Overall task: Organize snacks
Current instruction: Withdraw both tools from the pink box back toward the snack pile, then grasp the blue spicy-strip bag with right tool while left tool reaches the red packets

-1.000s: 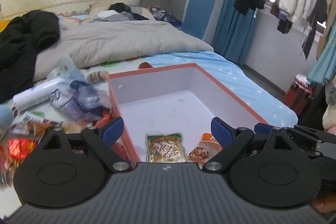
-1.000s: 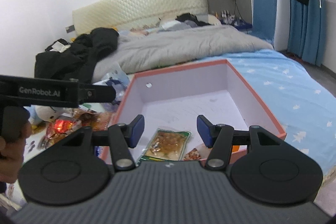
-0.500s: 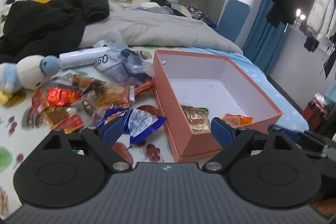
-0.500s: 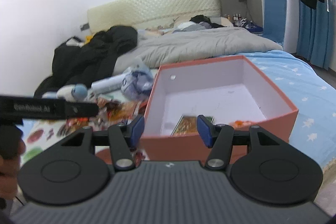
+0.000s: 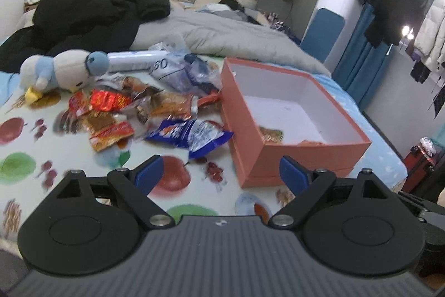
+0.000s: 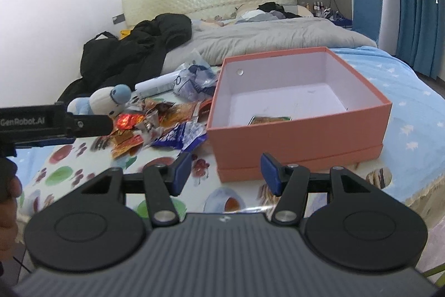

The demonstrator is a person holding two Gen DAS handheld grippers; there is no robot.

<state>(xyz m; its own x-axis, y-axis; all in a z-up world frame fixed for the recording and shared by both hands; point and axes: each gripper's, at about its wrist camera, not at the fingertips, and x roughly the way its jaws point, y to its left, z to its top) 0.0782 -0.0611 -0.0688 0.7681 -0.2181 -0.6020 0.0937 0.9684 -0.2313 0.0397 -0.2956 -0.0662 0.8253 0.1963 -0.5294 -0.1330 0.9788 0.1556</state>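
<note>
An open salmon-pink box (image 5: 292,157) (image 6: 300,135) with a white inside stands on the bed. A green-edged snack packet (image 6: 271,119) lies in it near the front wall, also in the left wrist view (image 5: 271,134). A pile of loose snack packets (image 5: 133,110) (image 6: 150,124) lies left of the box, with a blue-and-white bag (image 5: 192,134) (image 6: 180,138) nearest. My left gripper (image 5: 218,176) is open and empty, back from the pile. My right gripper (image 6: 226,171) is open and empty before the box's front wall.
A plush toy (image 5: 61,70) (image 6: 107,99), a white tube (image 5: 133,60) and a crumpled clear bag (image 5: 192,71) lie behind the pile. A black coat (image 5: 91,16) and grey duvet (image 5: 222,32) lie farther back. The left gripper's arm (image 6: 55,124) crosses the right view's left side.
Both grippers have drawn back from above the box. The left view has swung left, bringing the snack pile and plush toy into sight. Both stay open and empty.
</note>
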